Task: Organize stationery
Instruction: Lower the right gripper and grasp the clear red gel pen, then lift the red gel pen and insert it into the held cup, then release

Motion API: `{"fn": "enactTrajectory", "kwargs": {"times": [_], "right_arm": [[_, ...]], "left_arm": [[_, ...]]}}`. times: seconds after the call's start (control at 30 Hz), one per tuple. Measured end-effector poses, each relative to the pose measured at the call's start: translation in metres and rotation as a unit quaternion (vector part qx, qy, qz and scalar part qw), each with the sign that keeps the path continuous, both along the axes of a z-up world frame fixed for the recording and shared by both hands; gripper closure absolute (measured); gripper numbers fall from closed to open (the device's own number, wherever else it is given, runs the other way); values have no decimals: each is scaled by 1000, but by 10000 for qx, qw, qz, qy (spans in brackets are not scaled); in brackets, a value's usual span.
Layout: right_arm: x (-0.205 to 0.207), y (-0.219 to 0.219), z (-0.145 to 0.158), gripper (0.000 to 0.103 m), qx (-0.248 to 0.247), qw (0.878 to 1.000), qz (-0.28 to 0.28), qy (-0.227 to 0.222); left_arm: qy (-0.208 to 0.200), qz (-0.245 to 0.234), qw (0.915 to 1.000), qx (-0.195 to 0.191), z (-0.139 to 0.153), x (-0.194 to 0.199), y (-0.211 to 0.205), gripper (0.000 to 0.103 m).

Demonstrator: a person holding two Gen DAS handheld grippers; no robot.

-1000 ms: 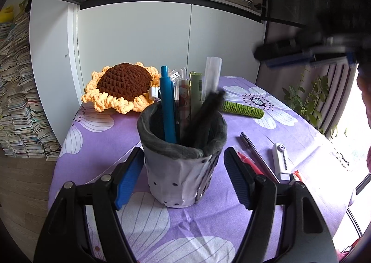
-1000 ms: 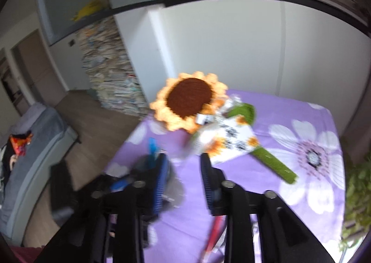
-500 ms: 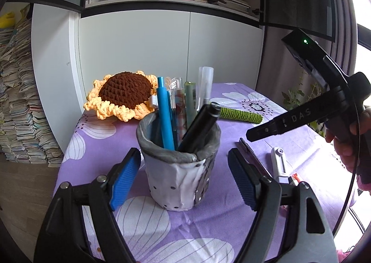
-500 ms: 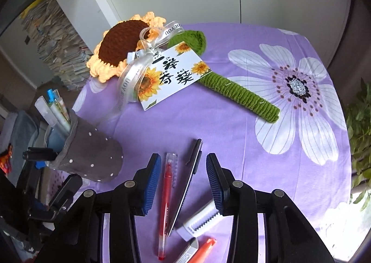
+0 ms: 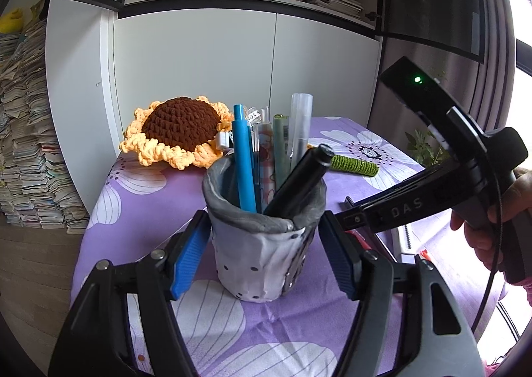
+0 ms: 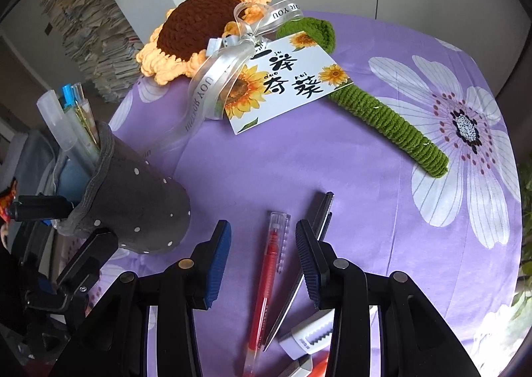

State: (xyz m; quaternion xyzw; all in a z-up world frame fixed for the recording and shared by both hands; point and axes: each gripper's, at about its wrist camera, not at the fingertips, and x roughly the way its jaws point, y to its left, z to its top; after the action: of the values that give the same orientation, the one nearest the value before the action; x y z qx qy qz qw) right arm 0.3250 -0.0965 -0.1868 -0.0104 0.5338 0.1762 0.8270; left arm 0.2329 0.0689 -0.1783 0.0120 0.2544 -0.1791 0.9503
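A grey dotted fabric pen holder (image 5: 266, 244) stands on the purple cloth with several pens in it, among them a blue pen (image 5: 244, 164) and a black marker (image 5: 296, 180). My left gripper (image 5: 264, 255) is open, its pads on either side of the holder, close to its walls. The holder also shows in the right wrist view (image 6: 133, 200). My right gripper (image 6: 262, 260) is open and empty, low over a red pen (image 6: 267, 280) that lies between its pads. A black pen (image 6: 306, 250) lies just right of the red one.
A crocheted sunflower (image 6: 199, 31) with a green stem (image 6: 389, 120), ribbon and card (image 6: 282, 81) lies at the back of the table. A white utility knife (image 6: 306, 337) and an orange item (image 6: 319, 367) lie near the front. Cupboards stand behind.
My right gripper has swung away from the holder and come down over the red pen. The black marker now leans in the holder. My left gripper has stayed around the holder.
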Motion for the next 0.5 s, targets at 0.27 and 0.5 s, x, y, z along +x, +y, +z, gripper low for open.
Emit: {"fn": "enactTrajectory", "kwargs": {"times": [0.27,0.5], "right_arm": [[7,8,-13,63,-315,9995,-4,61],[-5,11,-8,87,-372,9991,106,-151]], "left_arm": [[0,-17,10000,8,0,1,-1,36],[24,-9,10000,-25,-1,1,0,36]]}}
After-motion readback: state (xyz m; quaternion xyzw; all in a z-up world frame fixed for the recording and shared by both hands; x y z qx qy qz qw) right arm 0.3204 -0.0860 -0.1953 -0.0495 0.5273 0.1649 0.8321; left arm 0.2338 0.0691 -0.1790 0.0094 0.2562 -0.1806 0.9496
